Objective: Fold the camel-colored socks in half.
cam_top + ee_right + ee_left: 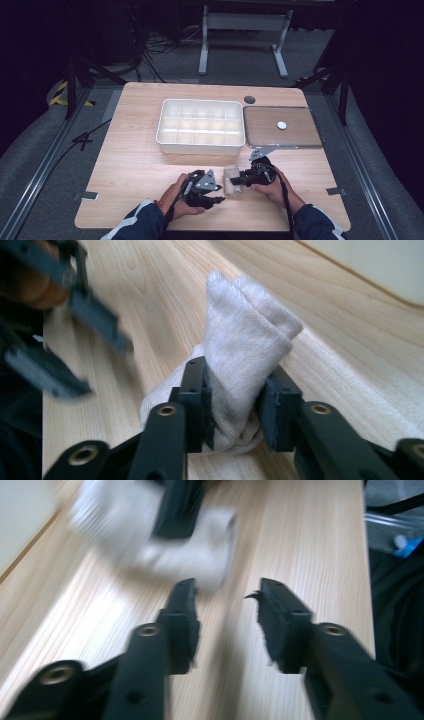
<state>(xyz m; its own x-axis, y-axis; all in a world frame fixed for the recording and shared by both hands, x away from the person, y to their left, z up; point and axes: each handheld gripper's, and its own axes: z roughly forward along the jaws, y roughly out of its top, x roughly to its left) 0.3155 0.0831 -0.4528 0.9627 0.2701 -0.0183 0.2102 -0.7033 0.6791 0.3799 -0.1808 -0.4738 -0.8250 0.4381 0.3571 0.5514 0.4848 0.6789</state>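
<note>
Beige sock (245,360) pinched by right gripper (234,405) fingers mid-table; left gripper (227,615) fingers parted, empty, alongside.

On the worktop (135,150), my compartment tray (201,126) sits at frame centre, the flat board (280,127) just right of it, a small disc (282,125) on that. Lower centre lies the rolled sock (232,181), between my left gripper (215,192) and right gripper (240,179).

White compartment tray (201,126) at centre of my wooden surface (135,150); just right of it, flat brown board (280,127) bearing small white disc (282,125)
</note>
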